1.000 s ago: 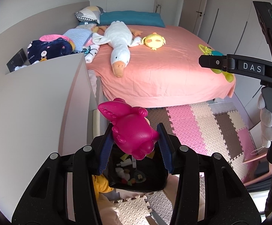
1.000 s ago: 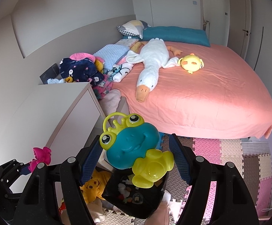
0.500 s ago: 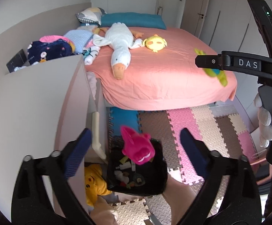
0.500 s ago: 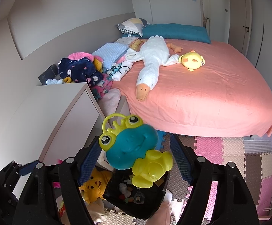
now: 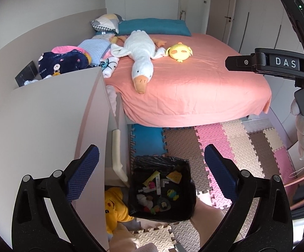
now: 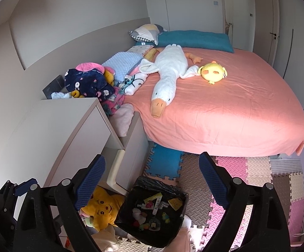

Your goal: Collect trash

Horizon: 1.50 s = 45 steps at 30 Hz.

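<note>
Both my tools hang over the bin (image 5: 162,189): left tool (image 5: 152,168) wide and empty, right tool (image 6: 152,178) opening, nothing between. Trash lies inside the bin. Next I need another piece.

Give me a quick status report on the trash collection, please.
Left gripper open, empty. Right gripper opening, nothing between pads. Bin below, toys inside. Nothing blocking.

Pale plain walls (image 6: 78,10), white wardrobe doors (image 6: 246,10), wide bed under a salmon-pink sheet (image 6: 225,109), beige bedside cabinet (image 6: 68,126), floor of interlocking pink, cream, brown and blue foam tiles (image 5: 225,142), soft daylight
</note>
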{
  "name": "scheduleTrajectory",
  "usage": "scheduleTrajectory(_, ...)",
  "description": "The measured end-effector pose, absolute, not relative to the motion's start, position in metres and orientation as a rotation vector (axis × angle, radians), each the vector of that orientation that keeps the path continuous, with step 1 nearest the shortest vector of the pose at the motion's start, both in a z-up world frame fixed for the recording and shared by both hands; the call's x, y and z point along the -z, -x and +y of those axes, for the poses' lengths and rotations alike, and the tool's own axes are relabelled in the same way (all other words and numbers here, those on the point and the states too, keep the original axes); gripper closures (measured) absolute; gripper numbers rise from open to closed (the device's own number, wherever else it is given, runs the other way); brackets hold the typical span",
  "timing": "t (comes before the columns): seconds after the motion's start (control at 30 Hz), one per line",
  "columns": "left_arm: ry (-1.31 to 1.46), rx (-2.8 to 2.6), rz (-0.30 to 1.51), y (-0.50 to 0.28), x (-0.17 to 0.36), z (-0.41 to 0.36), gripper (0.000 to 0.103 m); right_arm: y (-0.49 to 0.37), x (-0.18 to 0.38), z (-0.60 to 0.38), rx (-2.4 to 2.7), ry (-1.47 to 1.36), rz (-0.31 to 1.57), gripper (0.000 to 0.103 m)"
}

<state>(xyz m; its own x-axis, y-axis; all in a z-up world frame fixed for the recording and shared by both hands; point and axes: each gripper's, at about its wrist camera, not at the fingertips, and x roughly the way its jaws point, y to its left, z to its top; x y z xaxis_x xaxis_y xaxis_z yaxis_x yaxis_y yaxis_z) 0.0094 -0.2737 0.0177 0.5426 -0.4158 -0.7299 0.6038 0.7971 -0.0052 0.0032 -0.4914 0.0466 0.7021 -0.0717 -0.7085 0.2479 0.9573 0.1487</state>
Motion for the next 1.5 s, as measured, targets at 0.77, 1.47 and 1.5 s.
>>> scheduleTrajectory(0.77, -0.238, 0.579, 0.784, -0.0113, -0.0197, -0.2642, 0.006, -0.0043, -0.0518, -0.4827, 0.174, -0.226, 0.771, 0.013)
scheduleTrajectory(1.47, -0.255, 0.598, 0.766, -0.0056, -0.0234, -0.2666, 0.006, -0.0019, -0.0538, -0.4869, 0.178, -0.227, 0.769, 0.013)
scheduleTrajectory(1.5, -0.255, 0.599, 0.766, -0.0056, -0.0234, -0.2668, 0.006, -0.0018, -0.0539, -0.4868, 0.179, -0.227, 0.768, 0.013)
